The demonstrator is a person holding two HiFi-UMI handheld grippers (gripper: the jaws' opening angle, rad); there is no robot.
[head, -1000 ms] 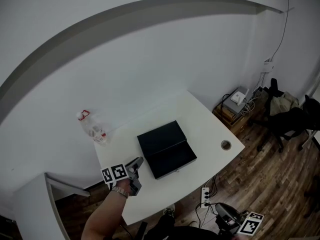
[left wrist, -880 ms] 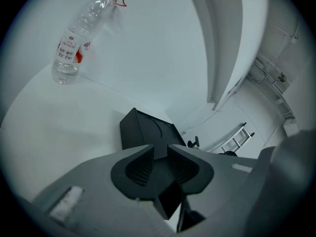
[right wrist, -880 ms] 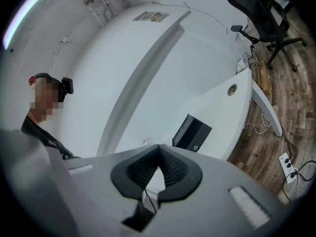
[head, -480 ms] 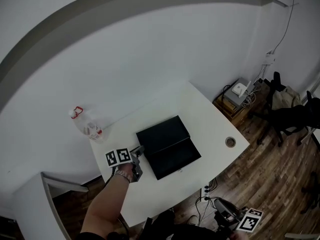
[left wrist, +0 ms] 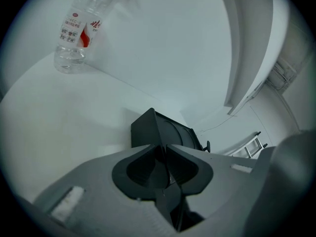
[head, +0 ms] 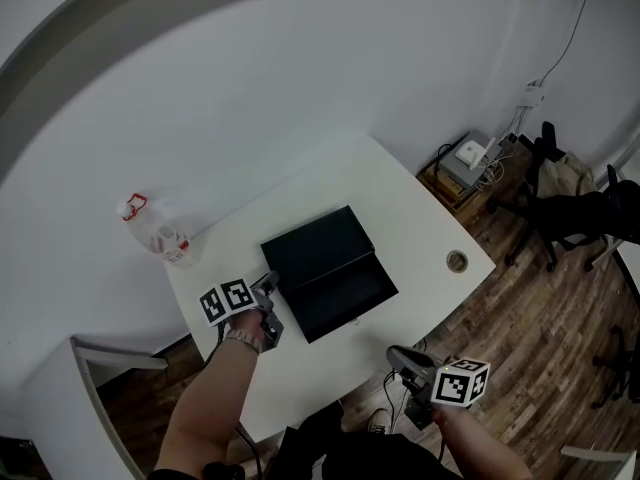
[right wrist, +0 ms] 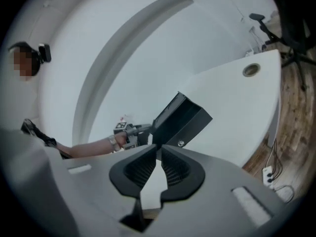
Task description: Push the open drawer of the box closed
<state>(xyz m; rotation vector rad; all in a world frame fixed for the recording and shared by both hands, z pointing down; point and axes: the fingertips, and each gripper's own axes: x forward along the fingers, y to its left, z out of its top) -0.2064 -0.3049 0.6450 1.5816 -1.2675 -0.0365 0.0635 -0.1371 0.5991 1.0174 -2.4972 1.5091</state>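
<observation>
The black box (head: 313, 250) sits near the middle of the white table (head: 410, 218), its drawer (head: 342, 296) pulled out toward the near edge of the table, with a small round knob (right wrist: 181, 143) on its front; the drawer stands open. The left gripper (head: 268, 286) is down at the box's left corner, just beside the seam where the drawer meets the body; from here I can't quite tell whether its tip touches the box or stops just short of it. In the left gripper view its fingers are pressed together with nothing between them, and the dark corner of the box rises right behind their tips. The right gripper (head: 396, 352) hangs off the near edge of the table, well apart from the box, pointing toward the drawer front; in the right gripper view its jaws are opening, a narrow bright gap shows between the ribbed pads (right wrist: 139, 168), and nothing is held there, the box lying farther off beyond the tips. A clear plastic water bottle (head: 152, 234) with a red cap ring stands upright at the far left corner of the table, against the wall; a round cable grommet (head: 456, 261) is set into the table top at the right end; a black office chair (head: 575, 213) stands on the wooden floor (head: 540, 348) beyond.
</observation>
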